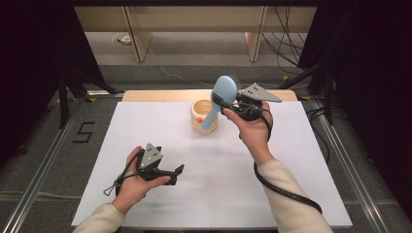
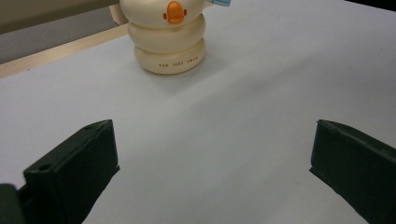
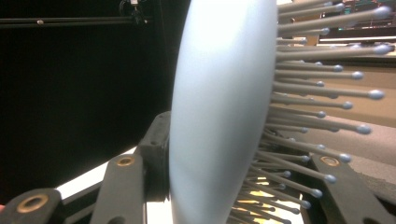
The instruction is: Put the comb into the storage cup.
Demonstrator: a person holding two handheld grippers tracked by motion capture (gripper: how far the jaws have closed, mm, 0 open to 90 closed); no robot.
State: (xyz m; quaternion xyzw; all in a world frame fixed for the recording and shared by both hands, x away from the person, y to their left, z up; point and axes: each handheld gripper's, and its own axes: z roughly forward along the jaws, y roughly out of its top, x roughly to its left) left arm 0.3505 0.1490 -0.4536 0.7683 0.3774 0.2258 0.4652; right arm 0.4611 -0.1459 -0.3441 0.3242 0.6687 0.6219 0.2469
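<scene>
my right gripper [image 1: 224, 103] is clamped as tight as it goes on the brush [image 1: 221, 99], pads pinching the blue head from both sides: in the right gripper view one jaw presses the smooth back and the other sits in among the bristles [image 3: 322, 93]. i hold the brush up off the table, head high, handle [image 1: 210, 121] slanting down toward the cup [image 1: 200, 119]. the handle's tip looks to be at the cup's mouth or just inside it; from above i can't tell whether it touches the rim.

the cup is cream, stacked-ring shaped with an orange mark [image 2: 174, 12] on its side, standing upright near the far edge of the white board [image 1: 145, 121].

my left gripper [image 1: 170, 174] is well apart, low over the near part of the board, jaws spread wide with nothing between them, pointing toward the cup.

i judge the step in hand is standing the brush in the cup, handle first. next i'd need to tip the brush more upright, lower it until the handle bottoms out, and only then ease my grip. the cup looks light and the brush top-heavy, so it might tip; my left gripper could steady it
</scene>
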